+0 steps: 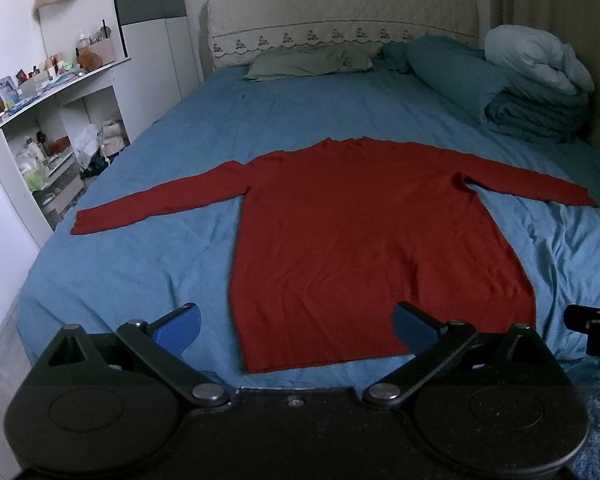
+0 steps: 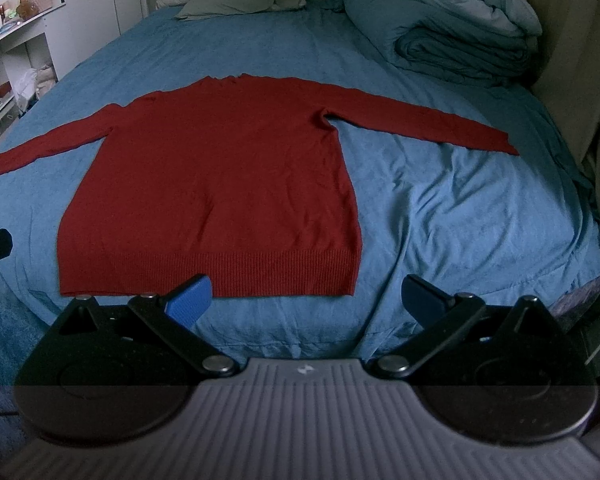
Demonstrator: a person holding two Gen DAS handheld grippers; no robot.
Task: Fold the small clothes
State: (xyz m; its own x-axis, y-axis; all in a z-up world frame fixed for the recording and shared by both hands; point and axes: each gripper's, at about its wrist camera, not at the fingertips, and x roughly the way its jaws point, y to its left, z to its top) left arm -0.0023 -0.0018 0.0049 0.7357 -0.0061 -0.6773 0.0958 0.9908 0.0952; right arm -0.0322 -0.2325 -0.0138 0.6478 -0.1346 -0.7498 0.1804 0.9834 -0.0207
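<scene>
A red sweater [image 1: 364, 232] lies flat on a bed covered by a blue sheet [image 1: 148, 264], its body centred and its ribbed hem [image 2: 220, 276] close to the bed's near edge, the neck pointing toward the headboard. Both long sleeves are spread straight out, the left sleeve [image 1: 156, 200] reaching almost to the bed's left edge and the right sleeve [image 2: 428, 124] stretching toward the right edge. The left gripper [image 1: 296, 328] and the right gripper [image 2: 306, 300] both hover near the hem with jaws spread wide, holding nothing. The sweater looks like a soft, light knit that will sag and drape when lifted, so it likely wants a pinch at the cuffs, shoulders or hem corners rather than mid-panel. The sheet is wrinkled on the right side and could bunch up or be caught along with the knit. There is open sheet on either side of the body for folding sleeves inward. A pillow [image 1: 308, 62] and a rolled duvet [image 2: 460, 28] sit well apart at the head of the bed.
</scene>
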